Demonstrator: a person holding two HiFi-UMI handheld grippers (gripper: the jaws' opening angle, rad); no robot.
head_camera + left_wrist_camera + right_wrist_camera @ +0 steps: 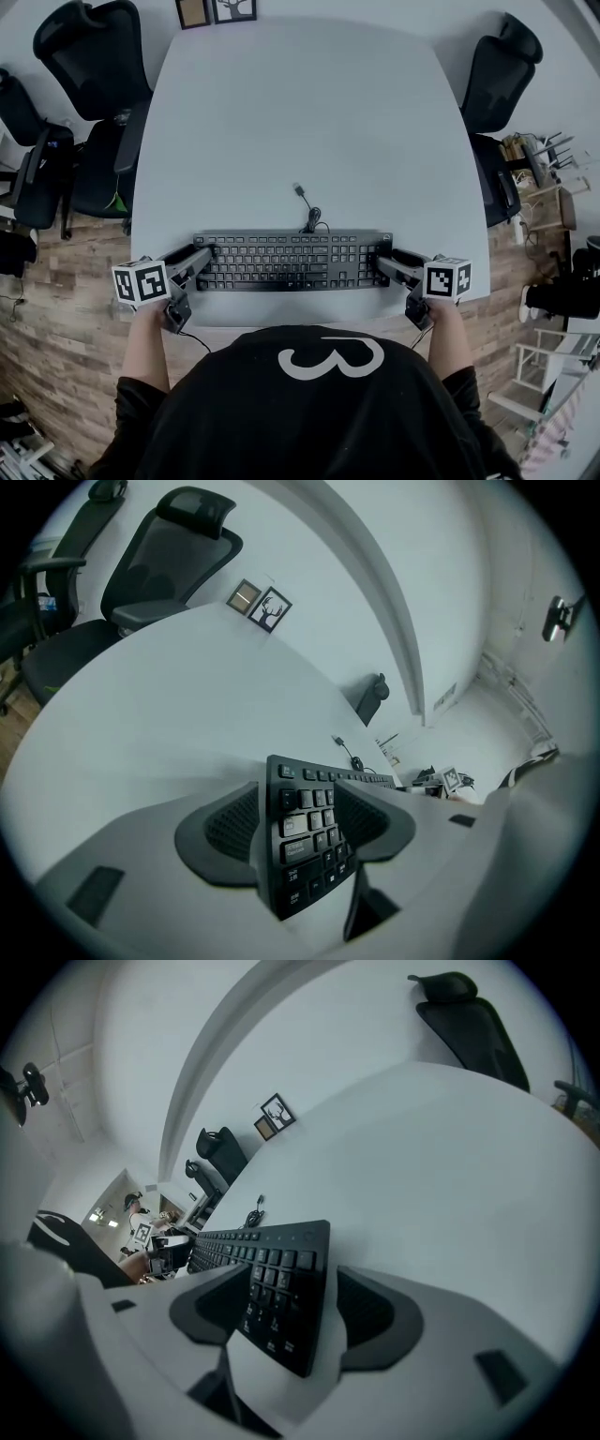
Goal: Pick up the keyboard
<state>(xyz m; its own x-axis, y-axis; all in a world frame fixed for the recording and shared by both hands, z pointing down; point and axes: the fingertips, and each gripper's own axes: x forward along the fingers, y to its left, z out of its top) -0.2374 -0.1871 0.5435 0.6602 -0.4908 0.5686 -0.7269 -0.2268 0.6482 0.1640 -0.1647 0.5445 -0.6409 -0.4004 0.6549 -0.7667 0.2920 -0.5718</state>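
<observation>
Surface: white table with rounded corners, on a wood floor.
Keyboard: black, lying flat by the table's near edge, set crosswise in front of the person.
Cable: curls from the keyboard's back edge toward the table's middle, plug end loose.
Left gripper: jaws spread wide, with the keyboard's left end between them; pads not clamped on it.
Right gripper: jaws equally wide, with the keyboard's right end between them; not clamped.
Surroundings: black chairs on both sides; two frames at the far edge.
</observation>
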